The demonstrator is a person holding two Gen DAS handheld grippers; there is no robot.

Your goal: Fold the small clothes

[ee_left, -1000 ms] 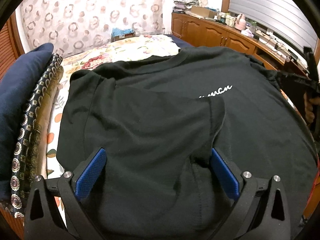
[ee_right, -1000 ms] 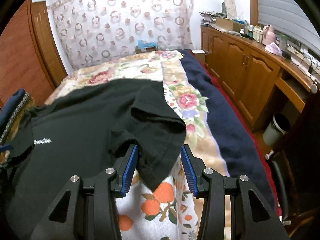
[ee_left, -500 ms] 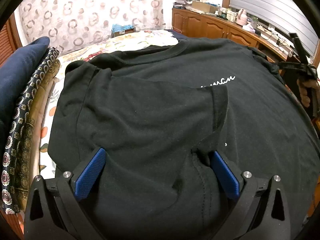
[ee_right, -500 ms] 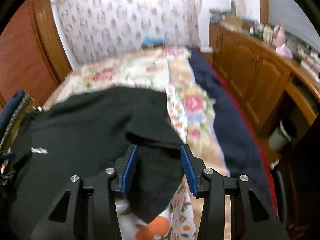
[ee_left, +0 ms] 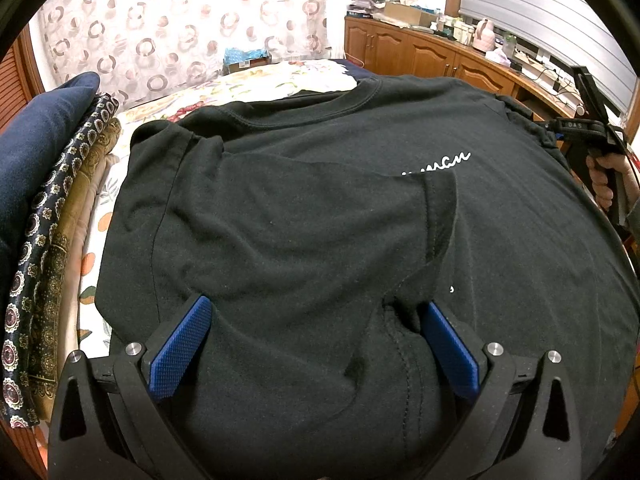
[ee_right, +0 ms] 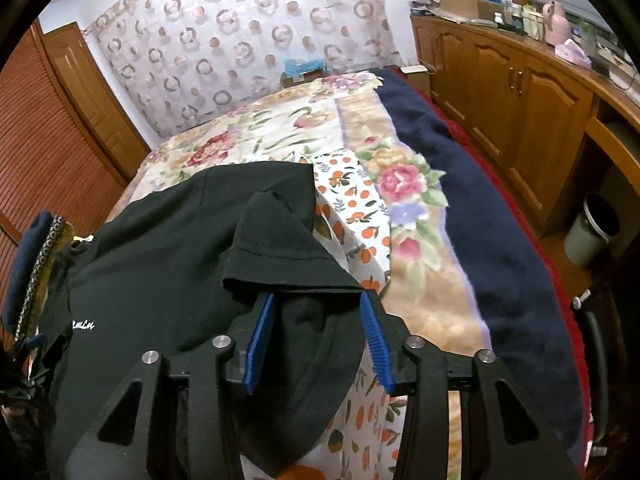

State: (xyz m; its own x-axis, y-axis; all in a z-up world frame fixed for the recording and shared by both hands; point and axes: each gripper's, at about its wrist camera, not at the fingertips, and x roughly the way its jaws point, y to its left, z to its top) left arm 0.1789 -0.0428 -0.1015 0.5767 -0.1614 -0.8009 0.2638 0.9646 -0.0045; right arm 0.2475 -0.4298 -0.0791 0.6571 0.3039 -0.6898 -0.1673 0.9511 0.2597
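A black T-shirt (ee_left: 320, 200) with white lettering (ee_left: 440, 162) lies spread on the bed. Its left sleeve (ee_left: 340, 220) is folded in over the chest. My left gripper (ee_left: 314, 306) stands open just above that fold, and cloth bunches against its right pad (ee_left: 448, 344). In the right wrist view the other sleeve (ee_right: 280, 256) is lifted and doubled over. My right gripper (ee_right: 318, 299) has this sleeve between its jaws, which are closing; the pads (ee_right: 258, 340) show no firm pinch. A hand (ee_left: 600, 176) holds the right gripper (ee_left: 588, 132) at the shirt's far edge.
A stack of folded fabrics (ee_left: 48, 200) lies along the shirt's left side. The floral bedspread (ee_right: 280, 140) stretches beyond the shirt, with a navy blanket (ee_right: 480, 220) along the bed's right edge. Wooden cabinets (ee_right: 520, 80) and a waste bin (ee_right: 592, 232) stand to the right.
My right gripper has slid further in over the sleeve, whose hem now lies across the fingertips. The left gripper has hardly moved and stays wide open.
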